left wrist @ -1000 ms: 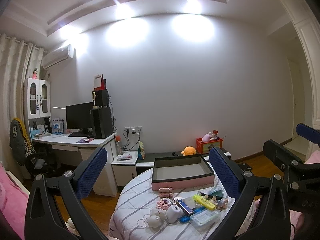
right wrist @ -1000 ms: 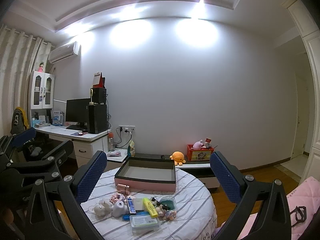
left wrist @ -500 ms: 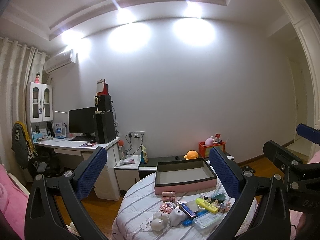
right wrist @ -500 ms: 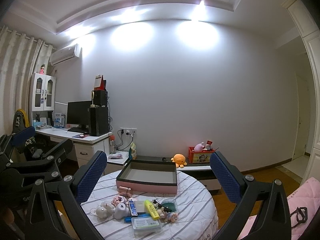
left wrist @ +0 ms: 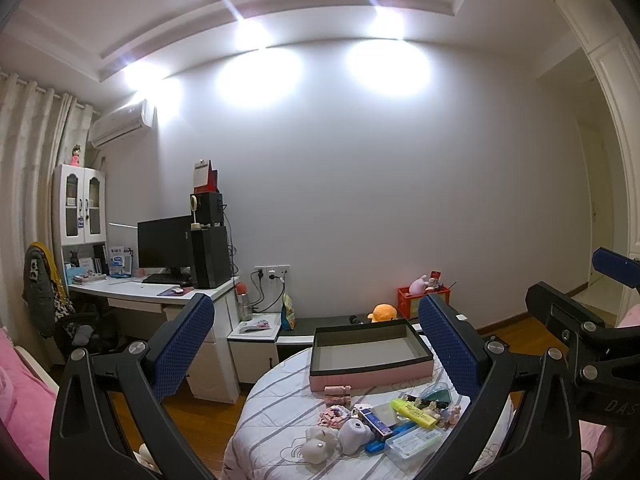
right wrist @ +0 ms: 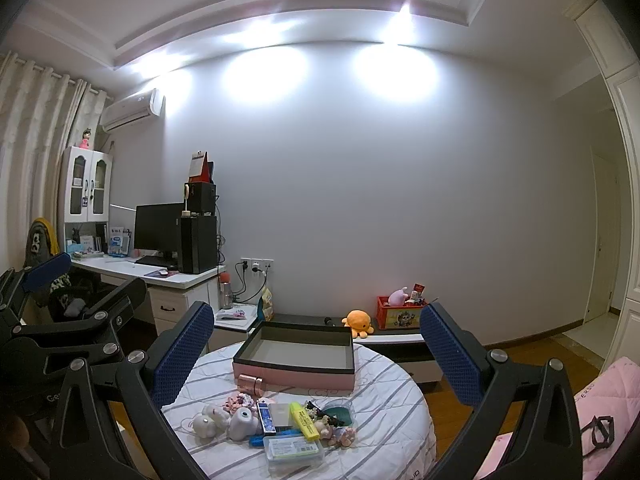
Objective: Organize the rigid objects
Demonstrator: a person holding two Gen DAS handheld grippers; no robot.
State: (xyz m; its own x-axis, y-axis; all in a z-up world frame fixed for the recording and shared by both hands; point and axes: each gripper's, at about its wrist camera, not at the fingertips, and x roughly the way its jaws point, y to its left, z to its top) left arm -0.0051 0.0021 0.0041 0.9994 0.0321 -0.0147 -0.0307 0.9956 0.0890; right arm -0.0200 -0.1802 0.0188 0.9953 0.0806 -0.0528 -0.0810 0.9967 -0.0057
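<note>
Up above the round table [right wrist: 392,396] I held both tools in the air, neither touching anything. On my left gripper [left wrist: 316,344] the blue-padded fingers [left wrist: 182,346] were spread wide with nothing between them, and my right gripper [right wrist: 316,348] stood the same way, its fingers [right wrist: 450,354] far apart and empty. From the left camera, part of my right tool showed at the right edge; from the right camera, part of my left tool showed at the left edge.

The striped cloth on the table carried the clutter. At the far side lay a shallow pink box [right wrist: 294,376] with a dark rim, open on top, its grey floor bare. Just in front of its near left corner sat a small rose-gold piece [right wrist: 250,383]. Nearer to me the small things lay in a loose heap: two white rounded figurines [right wrist: 206,422] at the left, a white cup-like piece [right wrist: 242,426] beside them, a pink beaded bit [right wrist: 238,402] behind, then a blue oblong packet [right wrist: 266,418], a yellow highlighter [right wrist: 304,420], and a round dark-green dish [right wrist: 340,408]. Closest to me lay a clear plastic case [right wrist: 294,448], touching a blue pen [right wrist: 276,436] at its far edge.

Beyond the table an orange octopus plush [right wrist: 358,322] sat on a low bench by a red crate [right wrist: 400,316], and a desk [right wrist: 160,278] with a monitor stood at the left.
</note>
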